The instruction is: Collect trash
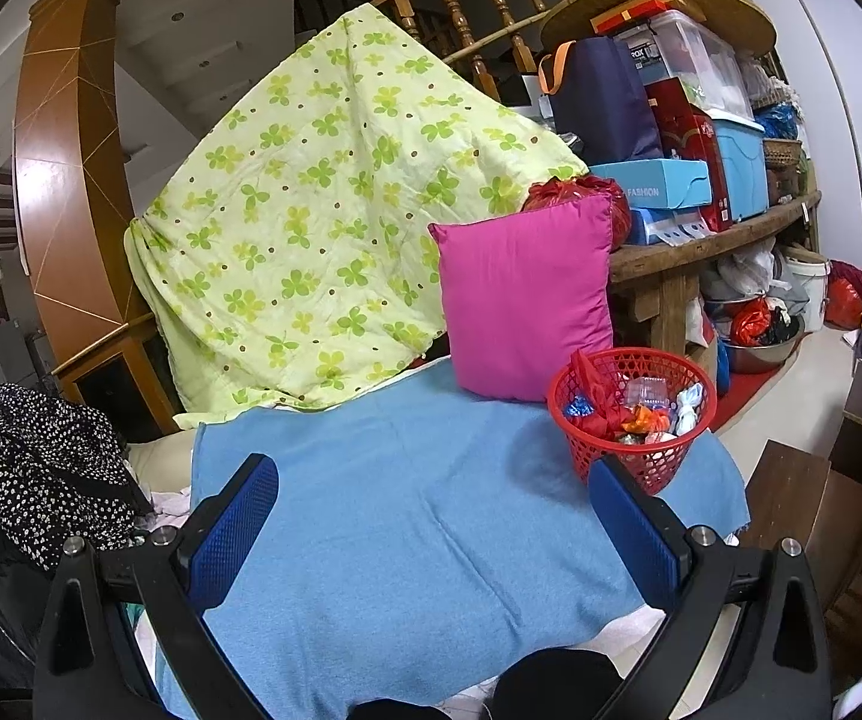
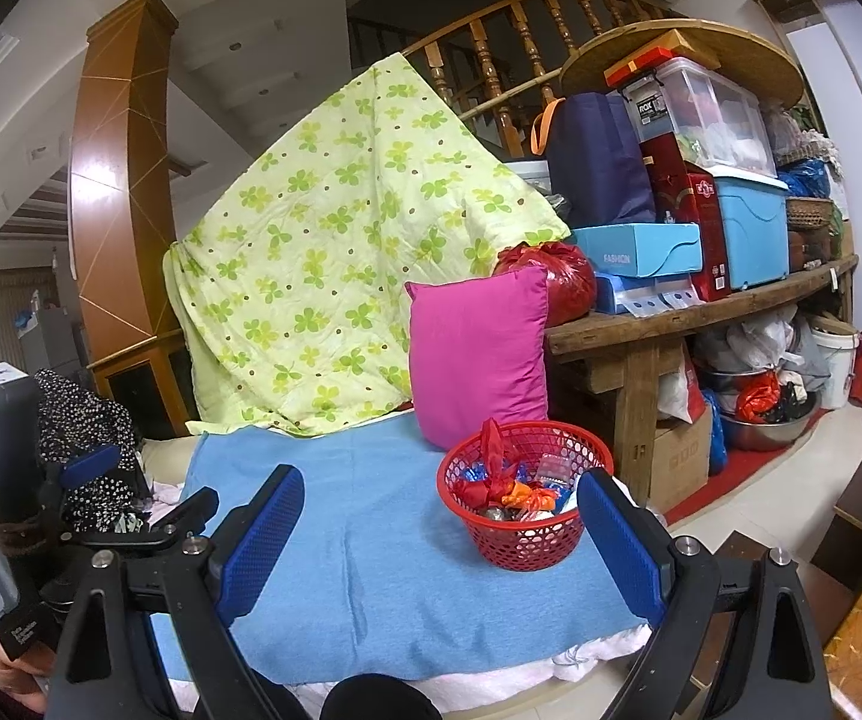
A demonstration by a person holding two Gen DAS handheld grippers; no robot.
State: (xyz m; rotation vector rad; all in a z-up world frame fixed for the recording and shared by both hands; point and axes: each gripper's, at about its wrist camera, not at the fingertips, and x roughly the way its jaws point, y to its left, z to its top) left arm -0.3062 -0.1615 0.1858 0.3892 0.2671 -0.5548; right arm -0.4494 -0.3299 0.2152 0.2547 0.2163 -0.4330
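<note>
Two grippers hang over a blue cloth [image 1: 431, 528], both with jaws spread wide and nothing between them: the left gripper [image 1: 434, 531] and the right gripper [image 2: 440, 546]. Most of the cloth lies bare, from its 6 o'clock edge up to the quilt [image 1: 323, 216] draped at 12 o'clock, so the middle is open room. A red basket [image 2: 521, 540] stands on the cloth toward 3 o'clock, near the cloth's right edge, and holds trash [image 2: 527, 498]: crumpled wrappers, red plastic and a clear piece. In the right wrist view the basket sits just beside the right finger; in the left wrist view the basket [image 1: 635, 456] is partly behind the right finger of that gripper. A pink pillow [image 1: 527, 294] leans upright behind the basket, at about 1 o'clock. Past the cloth's right edge the floor [image 2: 749, 516] drops away, pale tile. A wooden bench [image 2: 701, 312] at 2 o'clock carries stacked boxes and bags, with more bundles underneath. Dotted black fabric [image 1: 41, 468] is heaped at 9 o'clock. Stair railing [image 2: 521, 42] curves overhead at 12.
</note>
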